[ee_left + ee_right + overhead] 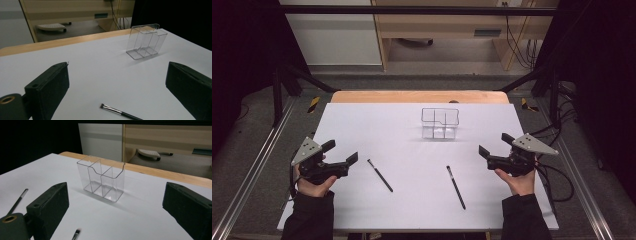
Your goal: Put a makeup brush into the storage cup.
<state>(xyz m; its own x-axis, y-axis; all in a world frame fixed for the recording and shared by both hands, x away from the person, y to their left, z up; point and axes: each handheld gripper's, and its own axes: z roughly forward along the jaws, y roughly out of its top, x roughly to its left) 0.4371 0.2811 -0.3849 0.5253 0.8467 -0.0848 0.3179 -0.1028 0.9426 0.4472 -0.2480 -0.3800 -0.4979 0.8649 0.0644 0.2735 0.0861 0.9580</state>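
In the high view, the left gripper (343,151) is held at eight o'clock on the white table (362,125), its jaws spread and empty. The right gripper (495,143) is held at four o'clock, likewise released. Two black brushes are seen lying flat between them, the left brush (380,175) and the right brush (456,187). A clear organizer (440,123) stands upright toward twelve o'clock, well apart from both brushes.

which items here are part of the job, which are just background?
In play:
- left brush, nearest the left gripper
- right brush, nearest the right gripper
- clear compartment holder, empty, upright on the white table
Both grippers are open, holding nothing.

Background:
- wooden desk beyond the table
- cables hanging by it
- chair base on the floor
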